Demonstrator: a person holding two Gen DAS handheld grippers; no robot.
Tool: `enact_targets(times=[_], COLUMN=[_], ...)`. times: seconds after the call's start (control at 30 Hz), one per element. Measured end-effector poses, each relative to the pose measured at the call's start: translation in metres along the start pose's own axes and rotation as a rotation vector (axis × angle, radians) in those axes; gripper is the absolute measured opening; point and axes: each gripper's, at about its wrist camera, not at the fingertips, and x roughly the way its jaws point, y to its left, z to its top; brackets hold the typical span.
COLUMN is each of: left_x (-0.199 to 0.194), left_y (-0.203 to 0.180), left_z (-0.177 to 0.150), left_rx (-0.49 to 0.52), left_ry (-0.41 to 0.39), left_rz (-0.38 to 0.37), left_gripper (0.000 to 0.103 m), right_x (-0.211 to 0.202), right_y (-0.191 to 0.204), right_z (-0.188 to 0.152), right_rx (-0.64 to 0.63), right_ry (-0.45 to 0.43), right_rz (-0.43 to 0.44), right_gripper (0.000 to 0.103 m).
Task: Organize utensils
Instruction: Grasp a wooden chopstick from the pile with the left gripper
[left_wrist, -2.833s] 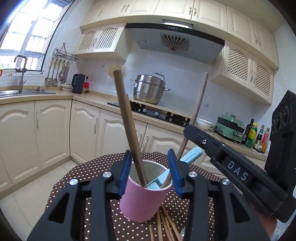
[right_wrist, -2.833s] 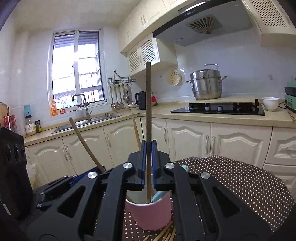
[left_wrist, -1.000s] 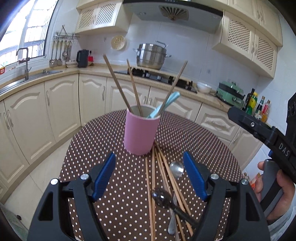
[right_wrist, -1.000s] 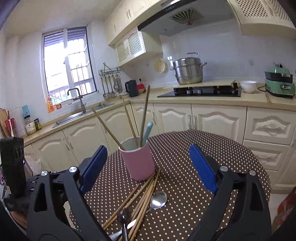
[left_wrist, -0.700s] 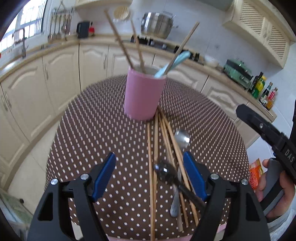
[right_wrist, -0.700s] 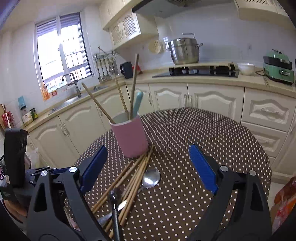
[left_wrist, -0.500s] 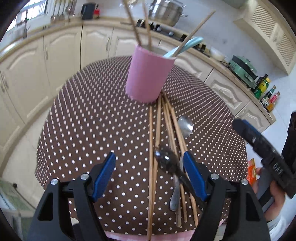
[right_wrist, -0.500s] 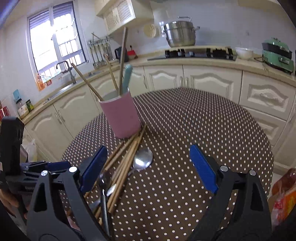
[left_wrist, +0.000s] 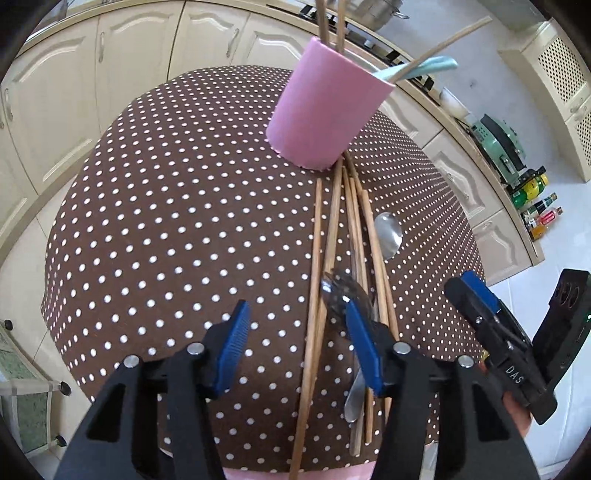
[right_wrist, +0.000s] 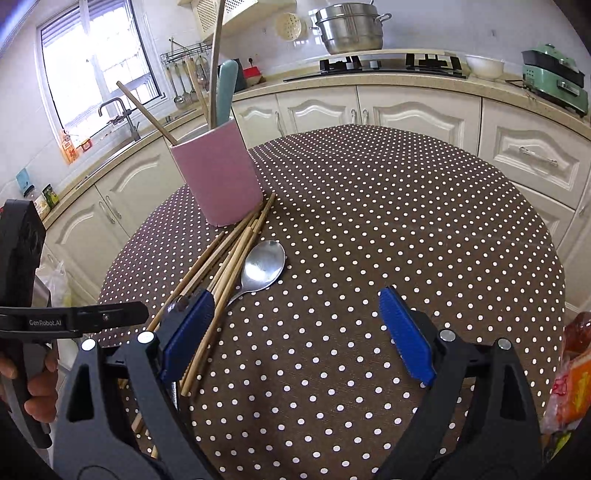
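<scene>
Left tongs: left gripper (left_wrist: 295, 345), jaws closing but still apart; loose chopsticks (left_wrist: 334, 236) are seen between the blue pads, with no pad pressed on them.
Right tongs: right gripper (right_wrist: 295, 328), jaws spread wide, nothing held; bare cloth is framed between the pads.
Landmark: pink cup (right_wrist: 218, 173), stood upright on the round table (right_wrist: 406, 206).
Cup contents: three wooden chopsticks and a pale teal handle (right_wrist: 225, 92), all leaned outward over the rim.
Loose chopsticks: a bundle is laid flat on the cloth, fanned from the foot of the pink cup toward the grippers, far ends touching or just beside the cup's base.
Silver spoon (right_wrist: 264, 266): laid bowl-up just beside the bundle, on the side away from the cup's window side; its handle is run under the chopsticks.
Dark spoon (left_wrist: 338, 291): laid across the bundle, farther from the pink cup than the silver spoon, partly hidden behind the left gripper's right pad.
Table covering: brown cloth with white dots.
Hands: fingers of a hand (right_wrist: 35, 387) are seen wrapped on the left gripper's handle, well apart from the pink cup.
Surroundings: cream cabinets, hob and steel pot (right_wrist: 349, 27) behind the pink cup.
</scene>
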Motion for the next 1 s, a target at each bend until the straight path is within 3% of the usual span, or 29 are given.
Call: enact_targets(times=[0.17,0.3,0.33,0.4,0.5,0.63,0.87,1.0], left_x=[0.009,0.015,0.017,0.019,0.018,0.023,0.037,0.042], left_y=[-0.008,-0.013,-0.014,-0.018,-0.019,-0.023,-0.044,-0.049], left_z=[0.007,0.013,0.013,0.015,0.018,0.016,0.018,0.024], left_rx=[0.063,0.136,0.154,0.173,0.145,0.178,0.263,0.247], left_ry=[0.009,0.013,0.013,0.021,0.037,0.057,0.033,0.029], left_rz=[0.073,0.183,0.204,0.22,0.127,0.128,0.211,0.213], left_gripper=[0.037,0.01,0.008,0.008,0.008,0.007,0.006,0.001], right_x=[0.006,0.016,0.016,0.019,0.02,0.025,0.032,0.036], right_y=[-0.002,-0.006,-0.007,-0.007,-0.006,-0.005,-0.007,-0.004], right_z=[0.006,0.008,0.008,0.01,0.015,0.022,0.027,0.03], right_rx=[0.0,0.007,0.008,0.009,0.002,-0.005,-0.001,-0.012], right_ry=[0.013,0.023,0.025,0.032,0.031,0.033,0.044,0.052], right_rz=[0.004,0.003,0.002,0.004,0.008,0.012,0.016,0.015], right_gripper=[0.089,0.089,0.089,0.089,0.089,0.089,0.089,0.089])
